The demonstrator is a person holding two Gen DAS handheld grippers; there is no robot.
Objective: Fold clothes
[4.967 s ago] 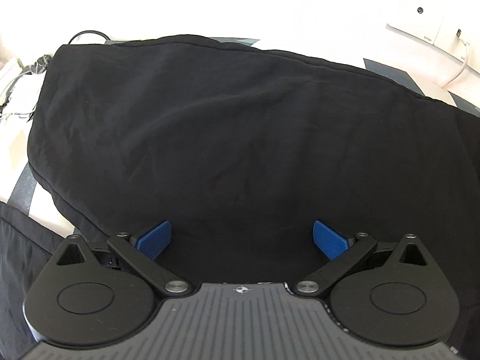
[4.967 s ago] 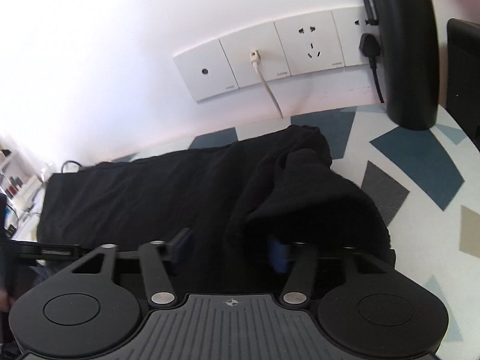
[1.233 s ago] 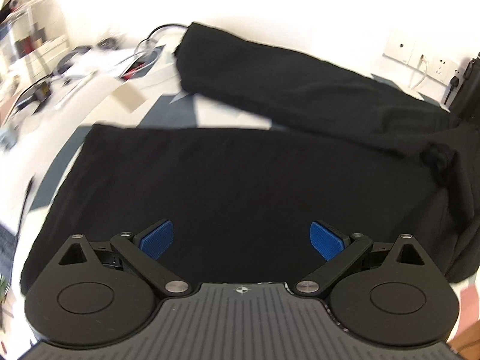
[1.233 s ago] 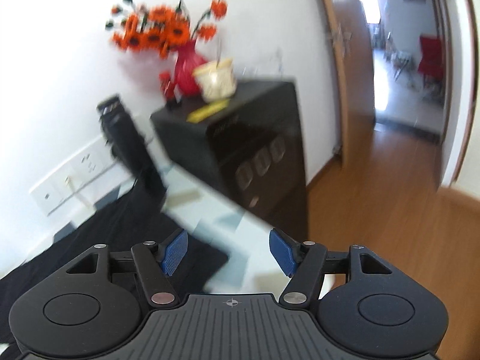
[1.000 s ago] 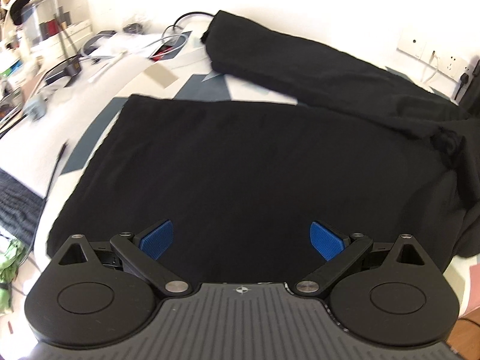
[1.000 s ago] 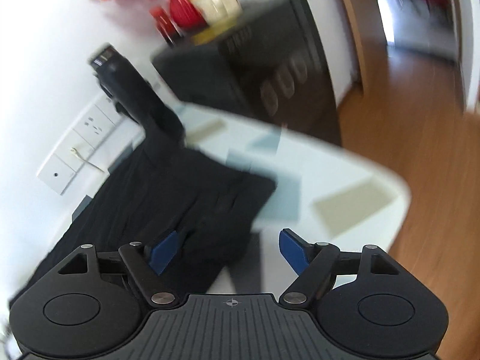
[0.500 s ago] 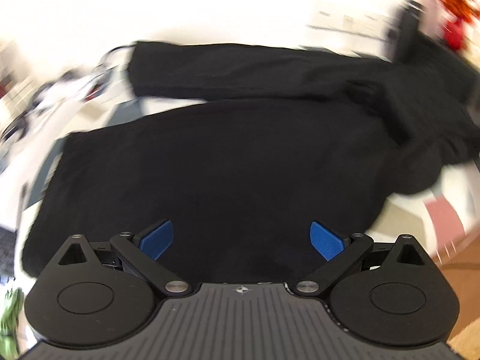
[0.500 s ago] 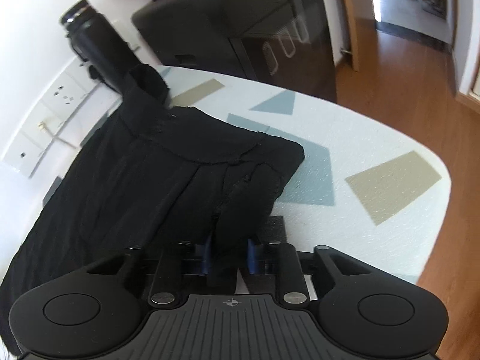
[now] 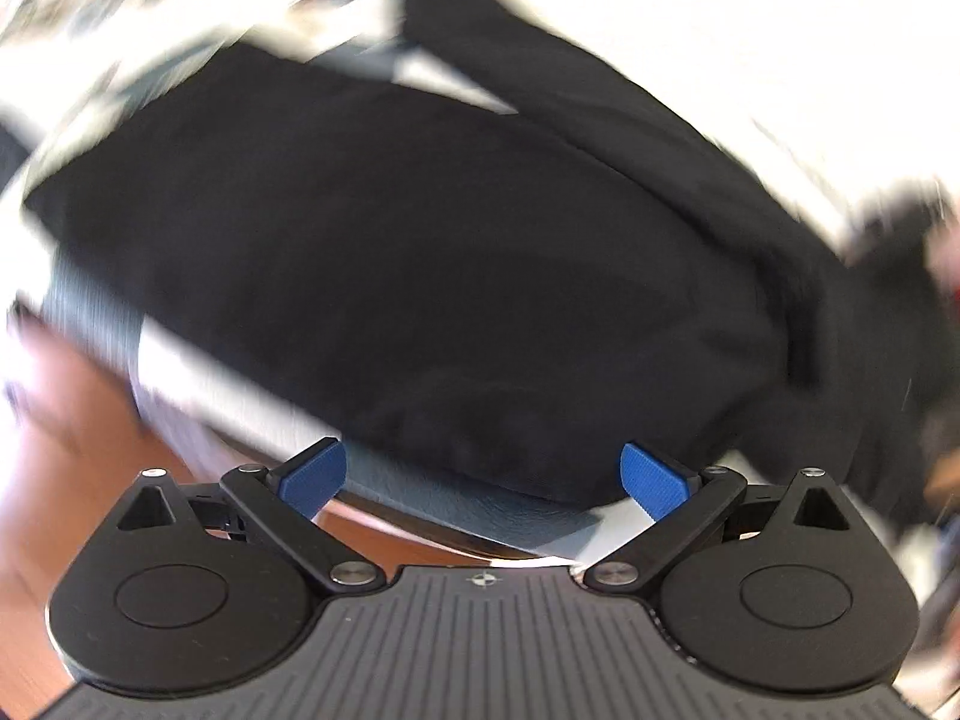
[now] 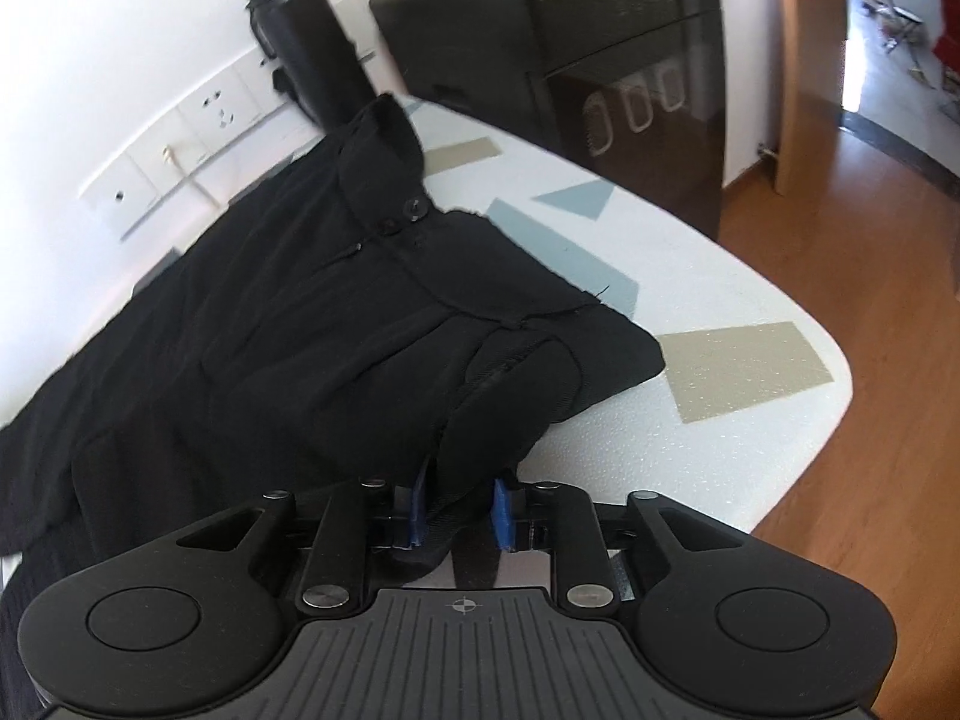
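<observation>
Room: white tabletop (image 10: 750,276) with grey, blue and beige patches, white wall with a row of sockets (image 10: 180,126), wood floor (image 10: 870,192) off to the right, doorway in the far corner.

Stuff around: black bottle (image 10: 306,54) standing by the sockets, big black cabinet (image 10: 576,42) right next to the tabletop's far end. Something red on top of it, cut off at the frame edge.

Clothes: black trousers (image 10: 288,330) spread over most of the tabletop. Right wrist view shows the waist end with a couple of buttons, bunched up toward the bottle. The near corner is folded into a thick lump.

Right gripper (image 10: 459,507): that lump runs straight down between the blue pads, jaws squeezed in tight on it from both sides, cloth filling the gap. They're just starting to ease apart again, but the pads are pressing the fabric as far as I can see.

Left gripper (image 9: 483,474): jaws wide apart, nothing in them. Picture is really blurry, fwiw. The trousers' near edge (image 9: 480,450) lies just beyond the pads, roughly centred between them, not touching either one. Tabletop rim and a strip of floor show right under the pads.

Trousers in left view: long dark sheet running diagonally, a second leg lying past it toward the wall. Can't make out finer detail through the blur.
</observation>
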